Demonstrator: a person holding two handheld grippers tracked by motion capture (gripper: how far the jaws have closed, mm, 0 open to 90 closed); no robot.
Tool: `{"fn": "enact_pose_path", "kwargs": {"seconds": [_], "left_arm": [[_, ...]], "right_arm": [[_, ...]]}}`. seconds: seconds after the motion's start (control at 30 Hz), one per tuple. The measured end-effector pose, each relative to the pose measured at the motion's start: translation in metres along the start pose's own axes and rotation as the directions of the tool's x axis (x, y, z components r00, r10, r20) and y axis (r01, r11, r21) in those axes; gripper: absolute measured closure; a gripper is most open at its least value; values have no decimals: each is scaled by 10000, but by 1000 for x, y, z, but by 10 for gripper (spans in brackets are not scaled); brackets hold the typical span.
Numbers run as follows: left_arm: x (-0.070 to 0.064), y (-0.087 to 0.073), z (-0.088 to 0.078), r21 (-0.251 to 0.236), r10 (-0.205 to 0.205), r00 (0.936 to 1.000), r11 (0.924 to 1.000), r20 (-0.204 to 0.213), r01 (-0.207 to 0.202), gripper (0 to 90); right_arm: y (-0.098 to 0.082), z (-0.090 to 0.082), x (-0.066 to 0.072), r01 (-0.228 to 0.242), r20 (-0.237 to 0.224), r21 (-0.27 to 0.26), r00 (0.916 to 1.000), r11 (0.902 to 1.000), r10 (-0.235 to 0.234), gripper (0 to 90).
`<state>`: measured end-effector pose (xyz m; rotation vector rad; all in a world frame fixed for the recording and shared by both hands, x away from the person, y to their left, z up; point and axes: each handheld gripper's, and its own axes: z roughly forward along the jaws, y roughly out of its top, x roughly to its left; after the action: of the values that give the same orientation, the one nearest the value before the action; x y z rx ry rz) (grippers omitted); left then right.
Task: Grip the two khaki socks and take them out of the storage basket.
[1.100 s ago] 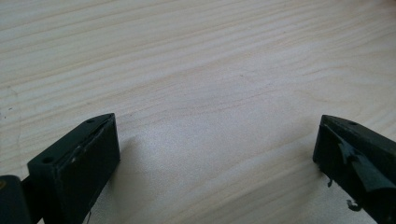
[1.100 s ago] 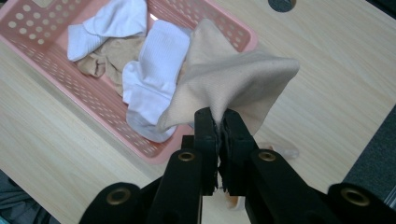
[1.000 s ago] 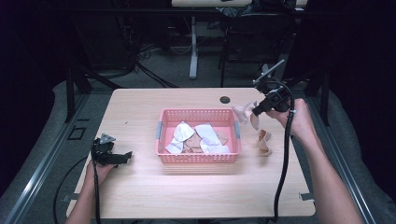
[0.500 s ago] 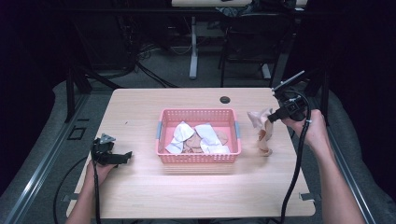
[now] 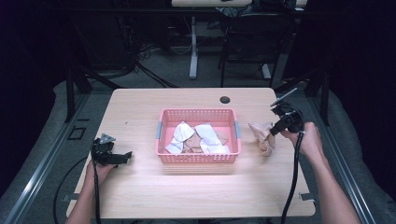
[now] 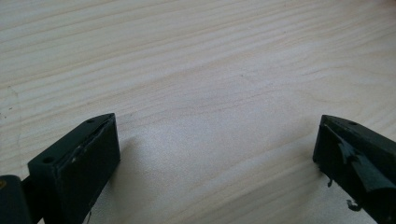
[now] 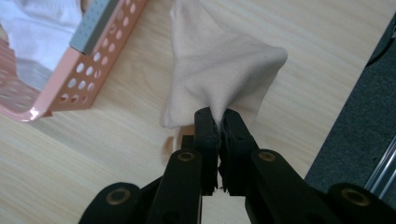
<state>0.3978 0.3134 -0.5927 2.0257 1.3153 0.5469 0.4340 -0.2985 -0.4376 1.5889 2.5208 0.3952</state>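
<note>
Right claw (image 7: 218, 122) clamped on a fold of a beige sock (image 7: 219, 70); jaws nearly together with the cloth pinched between them. In the high view the sock (image 5: 262, 135) hangs from the right claw (image 5: 272, 133) and bunches onto the counter (image 5: 140, 196), just beside the right end of the pink basket (image 5: 198, 159), not touching it as far as can be told. Basket holds white socks (image 5: 181, 135) and further beige pieces. Left claw (image 6: 217, 154) jaws spread wide, nothing between them, bare wood grain beneath; in the high view the left claw (image 5: 126, 157) sits low near the counter's left edge, well apart from the basket.
</note>
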Motion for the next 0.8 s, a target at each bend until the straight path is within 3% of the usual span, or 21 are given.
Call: {"fn": "enact_pose_path", "kwargs": {"seconds": [0.37, 0.5, 0.6, 0.8], "left_arm": [[0, 0, 0, 0, -4, 10000, 10000, -1, 4, 4], [0, 0, 0, 0, -1, 10000, 10000, 0, 1, 4], [0, 0, 0, -2, -7, 10000, 10000, 2, 7, 4], [0, 0, 0, -1, -6, 10000, 10000, 0, 6, 4]], "right_arm": [[-4, 39, 2, 59, -128, 511, 9999, 9987, -52, 854], [-4, 44, 1, -58, -332, 374, 9994, 9993, 71, 814], [-5, 39, 0, 112, -358, 310, 9993, 9995, -101, 720], [-11, 28, 2, 86, -451, -63, 9989, 9999, -89, 409]]}}
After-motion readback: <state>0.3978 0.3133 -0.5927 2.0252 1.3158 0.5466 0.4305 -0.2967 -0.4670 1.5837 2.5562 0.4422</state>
